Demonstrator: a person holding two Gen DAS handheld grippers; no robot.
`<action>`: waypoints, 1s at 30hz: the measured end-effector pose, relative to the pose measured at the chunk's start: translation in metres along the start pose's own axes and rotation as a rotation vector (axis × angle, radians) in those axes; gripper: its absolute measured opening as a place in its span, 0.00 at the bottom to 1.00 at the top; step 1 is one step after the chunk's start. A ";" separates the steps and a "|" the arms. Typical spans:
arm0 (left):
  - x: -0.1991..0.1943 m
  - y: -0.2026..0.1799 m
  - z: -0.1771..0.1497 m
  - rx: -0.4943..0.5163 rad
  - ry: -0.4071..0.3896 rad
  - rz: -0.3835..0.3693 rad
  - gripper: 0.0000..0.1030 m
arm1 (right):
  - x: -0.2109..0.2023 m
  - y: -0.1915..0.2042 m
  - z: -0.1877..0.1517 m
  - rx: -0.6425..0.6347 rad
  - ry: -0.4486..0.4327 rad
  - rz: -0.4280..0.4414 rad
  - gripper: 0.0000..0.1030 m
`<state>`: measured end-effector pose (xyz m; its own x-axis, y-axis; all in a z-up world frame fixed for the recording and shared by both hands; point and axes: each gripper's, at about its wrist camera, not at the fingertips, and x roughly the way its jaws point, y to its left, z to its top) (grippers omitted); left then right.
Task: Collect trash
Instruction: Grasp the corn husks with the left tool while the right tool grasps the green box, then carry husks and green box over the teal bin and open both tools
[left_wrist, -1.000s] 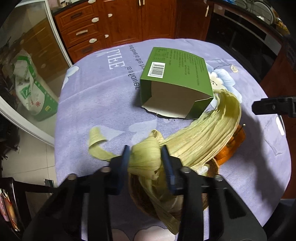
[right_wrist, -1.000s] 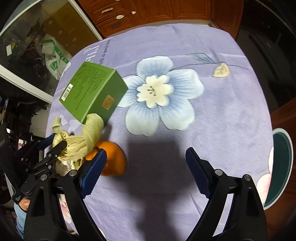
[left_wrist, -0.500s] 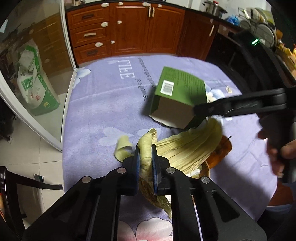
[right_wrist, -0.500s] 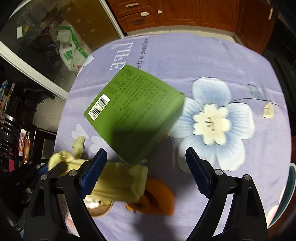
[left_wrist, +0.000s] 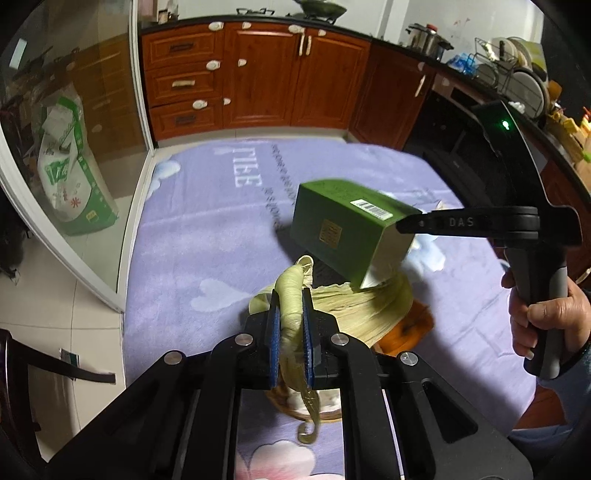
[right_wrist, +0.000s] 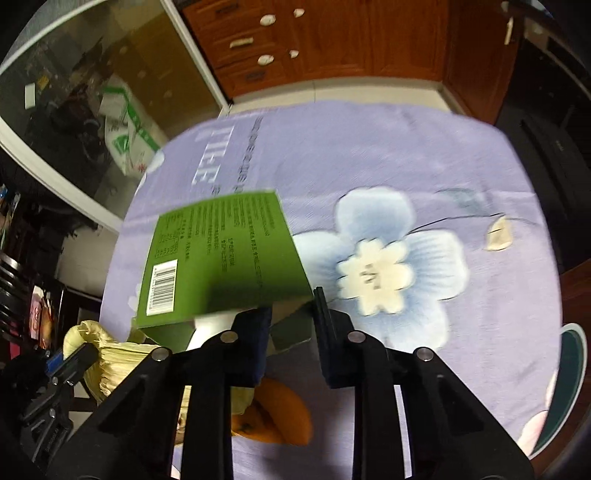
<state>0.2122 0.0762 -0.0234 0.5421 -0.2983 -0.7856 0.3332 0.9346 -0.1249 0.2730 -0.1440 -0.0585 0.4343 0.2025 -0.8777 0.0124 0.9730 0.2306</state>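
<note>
Left wrist view: your left gripper is clenched on a soft, floppy bundle of corn husks near the table's front edge — grip the gathered end. Your right gripper pinches the light, crushable green box by its open end, lifted mid-table.

My left gripper clamps fibrous, matt corn husk. My right gripper pinches a smooth green cardboard box, grey paperboard inside. Tablecloth, centre frame: soft matt cloth. Cabinets, top: glossy wood.
</note>
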 end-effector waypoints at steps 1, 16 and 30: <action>-0.003 -0.004 0.002 0.003 -0.008 -0.002 0.10 | -0.005 -0.004 0.000 0.005 -0.010 -0.003 0.02; -0.039 -0.091 0.027 0.115 -0.086 -0.042 0.10 | -0.079 -0.087 -0.022 0.137 -0.125 -0.012 0.01; -0.058 -0.201 0.034 0.266 -0.113 -0.109 0.10 | -0.172 -0.214 -0.085 0.350 -0.271 -0.047 0.01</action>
<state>0.1402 -0.1005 0.0679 0.5695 -0.4272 -0.7023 0.5758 0.8171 -0.0300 0.1189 -0.3777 0.0077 0.6456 0.0771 -0.7597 0.3219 0.8747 0.3624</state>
